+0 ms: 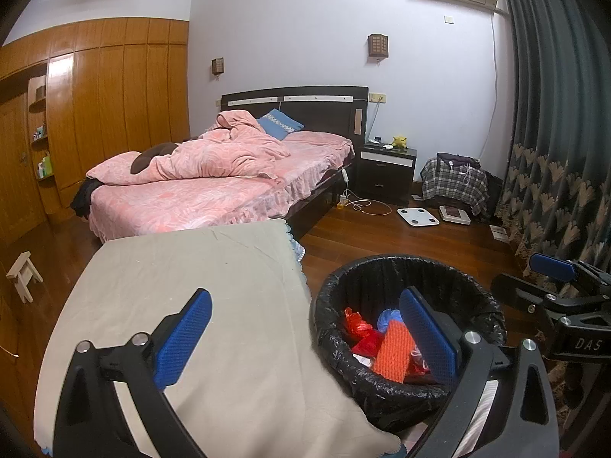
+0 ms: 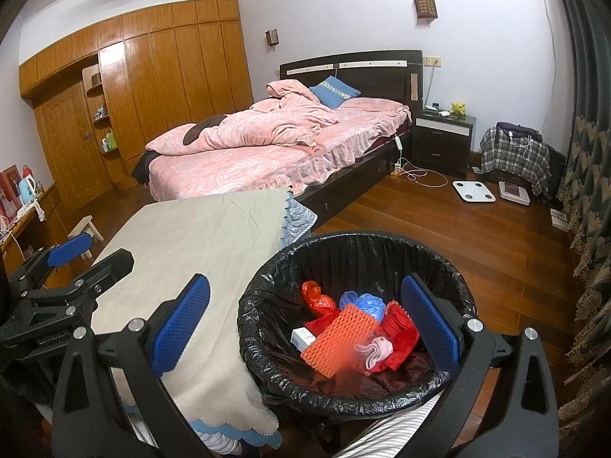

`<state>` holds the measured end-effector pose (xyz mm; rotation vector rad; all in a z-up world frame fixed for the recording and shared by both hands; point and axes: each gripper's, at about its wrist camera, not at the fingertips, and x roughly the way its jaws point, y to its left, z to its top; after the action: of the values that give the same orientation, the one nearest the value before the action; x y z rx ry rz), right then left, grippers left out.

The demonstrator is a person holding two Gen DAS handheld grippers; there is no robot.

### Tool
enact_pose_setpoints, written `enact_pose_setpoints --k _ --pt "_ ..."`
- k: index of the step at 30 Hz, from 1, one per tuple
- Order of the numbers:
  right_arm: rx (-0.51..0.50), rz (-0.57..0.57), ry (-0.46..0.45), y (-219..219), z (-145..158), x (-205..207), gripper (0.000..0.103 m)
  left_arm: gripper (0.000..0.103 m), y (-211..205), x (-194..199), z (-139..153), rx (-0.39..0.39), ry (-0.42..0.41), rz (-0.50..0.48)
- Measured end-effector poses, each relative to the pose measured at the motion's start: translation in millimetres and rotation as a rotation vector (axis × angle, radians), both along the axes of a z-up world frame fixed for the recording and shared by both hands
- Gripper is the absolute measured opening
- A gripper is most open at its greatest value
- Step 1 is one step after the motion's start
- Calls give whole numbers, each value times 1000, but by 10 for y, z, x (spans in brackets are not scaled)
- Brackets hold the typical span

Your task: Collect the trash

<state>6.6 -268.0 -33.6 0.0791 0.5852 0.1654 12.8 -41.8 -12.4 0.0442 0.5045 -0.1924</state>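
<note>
A round trash bin (image 1: 382, 263) lined with a black bag (image 2: 343, 244) stands on the floor at the right edge of a table under a beige cloth (image 1: 198, 290). Inside lie an orange foam net (image 2: 338, 337), red plastic bags (image 2: 319, 301), a blue bag (image 2: 362, 303), a small white box (image 2: 303, 337) and a pink crumpled piece (image 2: 376, 349), slightly blurred. My left gripper (image 1: 305, 339) is open and empty, straddling the table edge and the bin. My right gripper (image 2: 305, 324) hangs open and empty over the bin. Each gripper shows at the side of the other's view (image 1: 534, 278) (image 2: 91, 257).
Beyond the table stands a bed with pink bedding (image 1: 214, 175). A dark nightstand (image 1: 385, 168), two floor scales (image 1: 418, 216), a cable and a plaid-covered seat (image 1: 454, 183) are at the back right. Dark curtains (image 1: 553, 133) hang on the right, and a small wooden stool (image 1: 23, 274) stands on the left.
</note>
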Motion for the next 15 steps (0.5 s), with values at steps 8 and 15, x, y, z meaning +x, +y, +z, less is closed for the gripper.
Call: enact_pose_setpoints --k 8,15 --pt "0 0 -1 -6 6 3 98 97 6 5 -6 0 1 1" --pt "0 0 0 -5 10 4 98 97 13 7 -6 1 1 1"
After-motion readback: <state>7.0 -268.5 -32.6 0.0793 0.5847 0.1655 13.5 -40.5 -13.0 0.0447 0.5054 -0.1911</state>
